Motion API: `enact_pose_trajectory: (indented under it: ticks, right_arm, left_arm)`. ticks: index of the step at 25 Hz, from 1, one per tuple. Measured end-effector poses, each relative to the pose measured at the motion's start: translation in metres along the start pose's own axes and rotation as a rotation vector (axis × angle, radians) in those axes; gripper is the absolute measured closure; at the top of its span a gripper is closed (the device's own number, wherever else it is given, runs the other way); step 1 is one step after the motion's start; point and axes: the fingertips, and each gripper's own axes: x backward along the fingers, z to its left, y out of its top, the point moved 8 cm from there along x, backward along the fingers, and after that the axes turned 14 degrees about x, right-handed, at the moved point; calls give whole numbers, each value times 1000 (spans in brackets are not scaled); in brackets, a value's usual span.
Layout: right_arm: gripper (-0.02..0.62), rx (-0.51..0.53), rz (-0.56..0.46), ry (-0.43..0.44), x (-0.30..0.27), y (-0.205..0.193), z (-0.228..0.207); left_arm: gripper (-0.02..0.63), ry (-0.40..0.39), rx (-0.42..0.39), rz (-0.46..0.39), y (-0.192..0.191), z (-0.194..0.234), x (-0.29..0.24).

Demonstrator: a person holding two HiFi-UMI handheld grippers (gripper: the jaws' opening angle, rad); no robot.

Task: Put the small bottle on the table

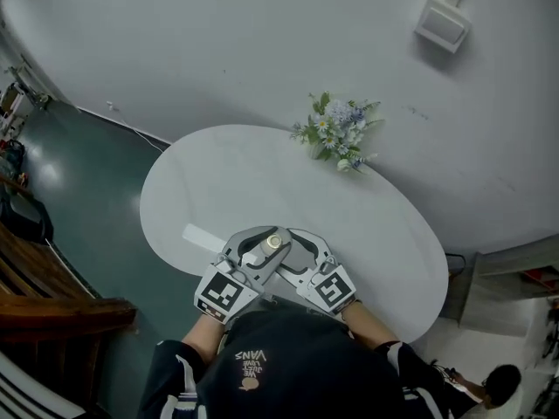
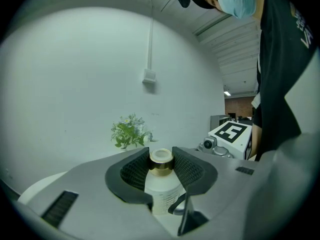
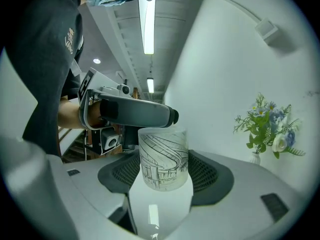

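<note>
The small bottle (image 2: pixel 161 184), pale with a gold cap, stands upright between the jaws of my left gripper (image 2: pixel 161 165), whose ribbed pads press on its cap and shoulder. From the head view the bottle (image 1: pixel 273 242) and left gripper (image 1: pixel 262 250) are above the near edge of the white oval table (image 1: pixel 218 182). My right gripper (image 3: pixel 163 168) is closed on a frosted glass (image 3: pixel 163 156) with black line drawings. It sits right beside the left one in the head view, where the right gripper (image 1: pixel 301 253) nearly touches it. Whether the bottle touches the table is hidden.
A small vase of blue and white flowers (image 1: pixel 339 131) stands at the table's far edge by the white wall. A white strip (image 1: pixel 203 236) lies on the table left of the grippers. Dark green floor (image 1: pixel 79 173) lies to the left, with wooden furniture (image 1: pixel 44 295) beyond.
</note>
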Motion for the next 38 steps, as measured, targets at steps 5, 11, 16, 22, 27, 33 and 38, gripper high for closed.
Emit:
enact_pose_trajectory:
  ticks: [5,11,16,22,27,33,38]
  right_arm:
    - [331,-50,-3,-94,-23,-7,-14]
    - [331,-80,49,-172,-29,-18,-24]
    - [331,-117,86,-232,-31,-25,-28]
    - [331,-172,141,-290,-27,-30,-29]
    - [331,-192,158,-334,-24,-34,-27]
    - [331,-235,190,-388,-15,-41,-25]
    - [331,-282,220,-421,-9,-49,-22]
  left_arm:
    - [446,-45,-22,7,1,40,-7]
    - [446,-21,-56,0,2,91,-14]
    - [446,3,-38,-31,-4,134,-22]
    - [446,52,-68,-26,-14,177,-39]
    - [446,98,-60,-10,-30,208,-53]
    - [446,161,-42,20,-53,244,-77]
    - [446,181,-23,38,-67,266,-97]
